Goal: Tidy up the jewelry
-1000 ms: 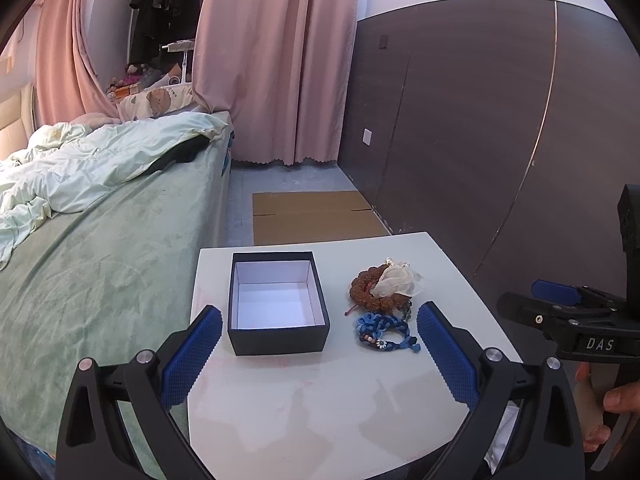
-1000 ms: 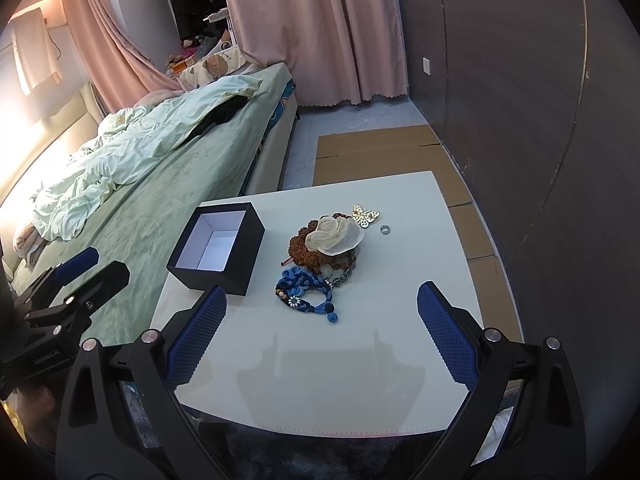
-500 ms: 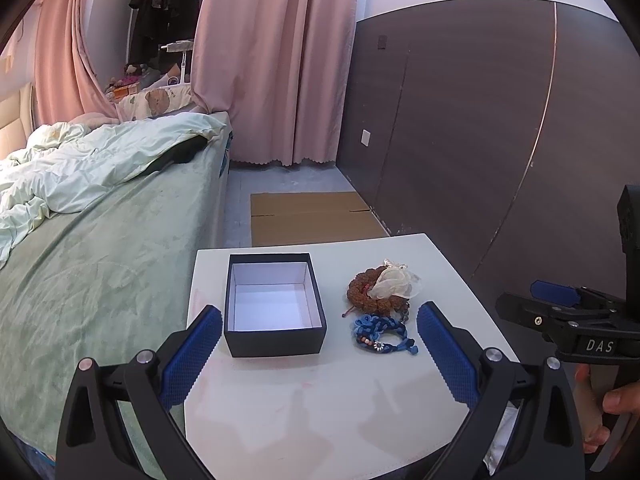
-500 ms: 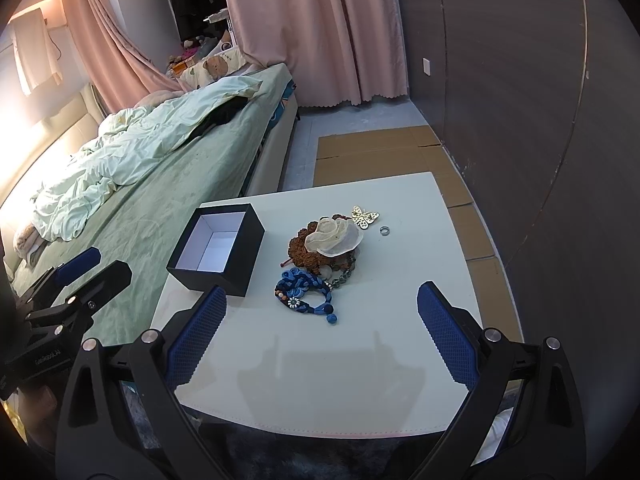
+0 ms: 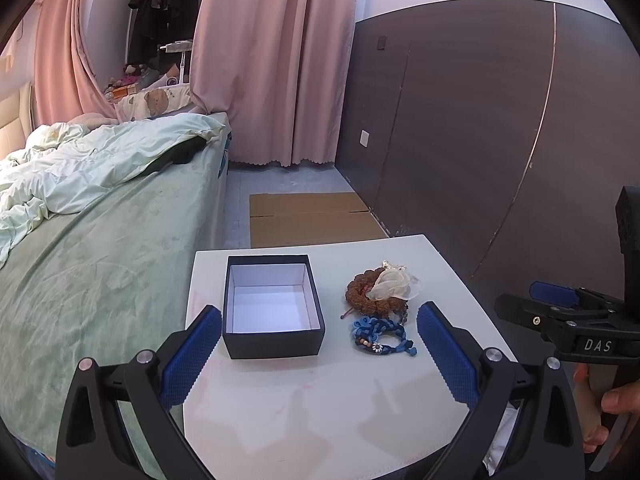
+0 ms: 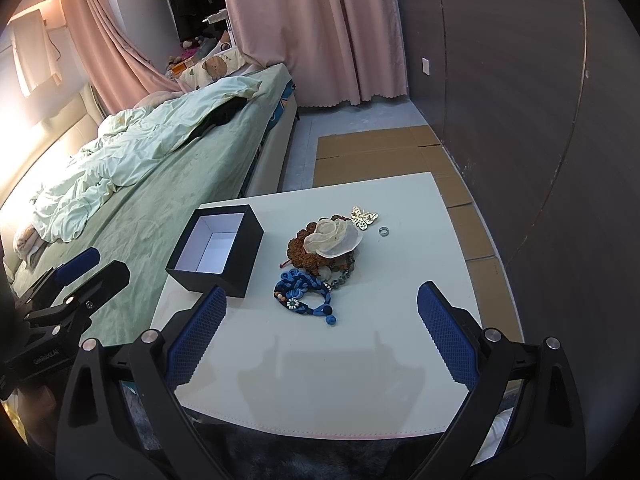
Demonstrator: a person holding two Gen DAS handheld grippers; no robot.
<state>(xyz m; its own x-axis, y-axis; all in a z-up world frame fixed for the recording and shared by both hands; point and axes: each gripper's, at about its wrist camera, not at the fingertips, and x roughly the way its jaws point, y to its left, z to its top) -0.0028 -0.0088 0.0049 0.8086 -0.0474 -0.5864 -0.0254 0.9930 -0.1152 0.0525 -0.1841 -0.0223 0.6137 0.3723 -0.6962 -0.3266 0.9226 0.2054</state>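
Here, in the left wrist view, the left gripper (image 5: 318,354) hangs with jaws spread wide and empty over the small white square table (image 5: 320,408), the open black cardboard box with white lining (image 5: 273,309) ahead and a blue braided cord bracelet (image 5: 380,336) just right of the box. In the right wrist view, the right gripper (image 6: 318,340) is likewise agape and empty, the bracelet lying right of the box, nearest of a heap with a brown beaded bracelet (image 6: 306,250), cream fabric flower (image 6: 332,236), gold butterfly brooch (image 6: 363,217) and small silver ring (image 6: 384,231). Probably best to take the blue bracelet first, pinching low across its braid so nothing else drags along.
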